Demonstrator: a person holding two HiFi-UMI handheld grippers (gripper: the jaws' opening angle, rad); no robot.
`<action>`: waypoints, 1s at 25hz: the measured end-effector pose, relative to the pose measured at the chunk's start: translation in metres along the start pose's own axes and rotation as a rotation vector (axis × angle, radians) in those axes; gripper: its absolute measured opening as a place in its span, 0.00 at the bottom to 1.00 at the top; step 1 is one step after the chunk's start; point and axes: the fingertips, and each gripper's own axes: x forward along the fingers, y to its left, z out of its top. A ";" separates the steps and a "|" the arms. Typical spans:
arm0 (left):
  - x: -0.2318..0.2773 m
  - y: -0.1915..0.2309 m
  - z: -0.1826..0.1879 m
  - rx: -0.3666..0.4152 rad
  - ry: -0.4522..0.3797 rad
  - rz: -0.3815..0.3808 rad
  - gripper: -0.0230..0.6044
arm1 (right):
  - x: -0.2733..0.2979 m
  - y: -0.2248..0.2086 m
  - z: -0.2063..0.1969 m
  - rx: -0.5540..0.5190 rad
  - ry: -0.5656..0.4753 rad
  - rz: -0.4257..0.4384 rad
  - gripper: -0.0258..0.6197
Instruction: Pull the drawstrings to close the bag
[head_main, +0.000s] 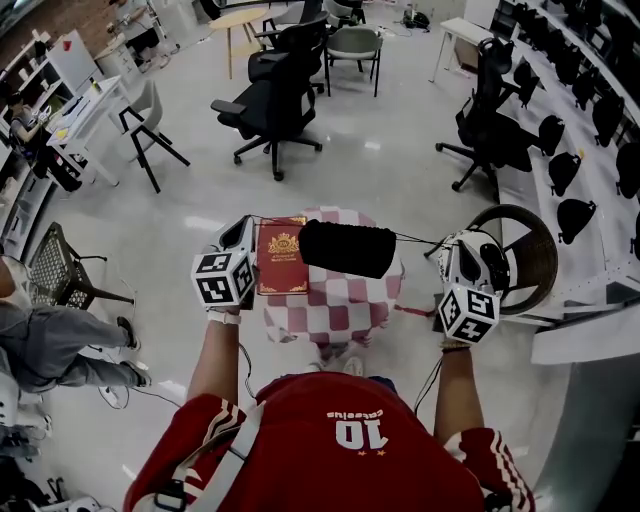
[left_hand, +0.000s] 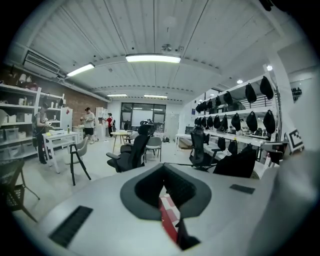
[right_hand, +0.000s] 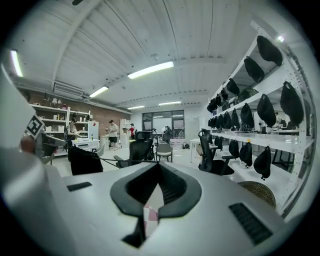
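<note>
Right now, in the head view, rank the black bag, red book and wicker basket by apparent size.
1. wicker basket, though partly hidden
2. black bag, raised nearer the camera, which flatters it
3. red book, not far behind the bag

Edge of book (head_main: 281, 257) under bag (head_main: 347, 248); drawstrings (head_main: 420, 240) barely discernible

Head view: steeply down on the checkered table (head_main: 340, 310). Gripper views: close behind the left gripper (head_main: 247, 226) and right gripper (head_main: 448, 245) jaws, level across the room; all share the black office chair (head_main: 275, 105).
</note>
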 end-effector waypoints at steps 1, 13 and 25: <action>0.001 0.001 0.000 0.003 0.004 0.003 0.05 | 0.000 -0.003 0.001 0.000 0.001 -0.010 0.06; 0.012 0.039 -0.001 -0.016 0.010 0.070 0.05 | 0.011 -0.046 0.000 0.032 0.012 -0.075 0.06; 0.086 0.044 0.009 -0.047 0.036 0.063 0.05 | 0.055 -0.090 -0.006 0.057 0.041 -0.121 0.06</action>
